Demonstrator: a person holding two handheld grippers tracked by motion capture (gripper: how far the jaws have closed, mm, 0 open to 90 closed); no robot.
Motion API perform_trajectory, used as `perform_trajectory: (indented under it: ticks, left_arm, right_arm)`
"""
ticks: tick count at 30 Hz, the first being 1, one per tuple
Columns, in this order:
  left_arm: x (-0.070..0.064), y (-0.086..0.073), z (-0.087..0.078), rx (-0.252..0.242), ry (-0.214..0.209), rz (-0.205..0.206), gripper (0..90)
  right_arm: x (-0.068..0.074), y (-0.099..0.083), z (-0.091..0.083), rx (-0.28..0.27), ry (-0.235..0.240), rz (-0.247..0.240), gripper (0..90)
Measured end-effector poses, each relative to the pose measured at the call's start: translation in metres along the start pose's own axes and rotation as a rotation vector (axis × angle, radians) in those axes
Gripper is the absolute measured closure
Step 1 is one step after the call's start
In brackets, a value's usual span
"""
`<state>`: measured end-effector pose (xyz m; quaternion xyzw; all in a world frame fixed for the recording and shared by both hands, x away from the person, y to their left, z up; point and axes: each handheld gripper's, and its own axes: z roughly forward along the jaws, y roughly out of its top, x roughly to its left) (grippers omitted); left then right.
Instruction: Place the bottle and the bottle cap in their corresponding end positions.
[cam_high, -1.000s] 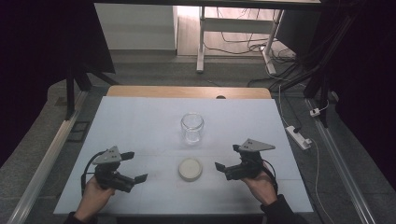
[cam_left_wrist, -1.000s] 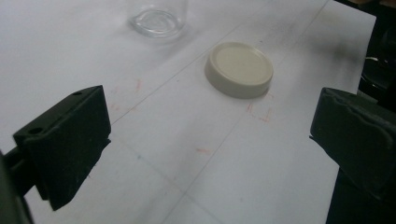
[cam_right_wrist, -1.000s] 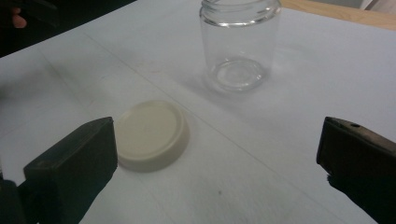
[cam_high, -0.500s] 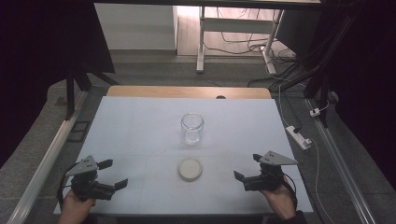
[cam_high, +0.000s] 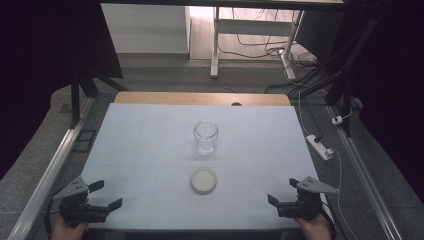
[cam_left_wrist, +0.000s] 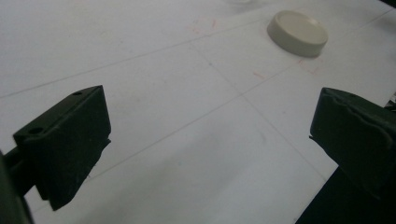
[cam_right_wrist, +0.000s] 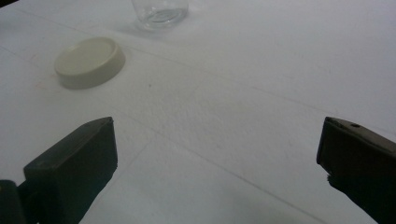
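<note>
Both tools have drawn back to the near corners of the counter (cam_high: 150, 150) since a second ago.
Left tool (cam_high: 106, 195) and right tool (cam_high: 282, 191) sit with jaws spread wide, holding nothing. Between them, slightly farther, lies the cream lid (cam_high: 204, 181); beyond it, mid-counter, the glass jar (cam_high: 206, 136) stands upright.

A small clear glass jar (cam_high: 206, 137) was set upright and open-mouthed near the middle of the table. A round cream-coloured plastic lid (cam_high: 204, 181) was laid flat just nearer, apart from the jar, slightly to its left.
</note>
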<state>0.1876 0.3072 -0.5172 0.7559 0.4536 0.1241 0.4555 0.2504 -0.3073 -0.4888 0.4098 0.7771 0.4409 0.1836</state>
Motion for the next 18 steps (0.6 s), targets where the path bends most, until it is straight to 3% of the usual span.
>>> perform_trajectory:
  ticks: [7, 13, 18]
  left_arm:
    - [-0.001, -0.01, -0.005, 0.039, 0.045, 0.001, 0.0]
    - [-0.001, -0.013, -0.007, 0.065, 0.085, -0.013, 0.0]
    - [-0.002, -0.012, -0.006, 0.078, 0.091, -0.008, 0.0]
  right_arm:
    - [0.001, -0.012, -0.007, 0.045, -0.015, 0.011, 0.0]
    - [0.003, -0.015, -0.014, 0.048, -0.034, 0.026, 0.0]
    - [0.003, -0.016, -0.015, 0.059, -0.039, 0.026, 0.0]
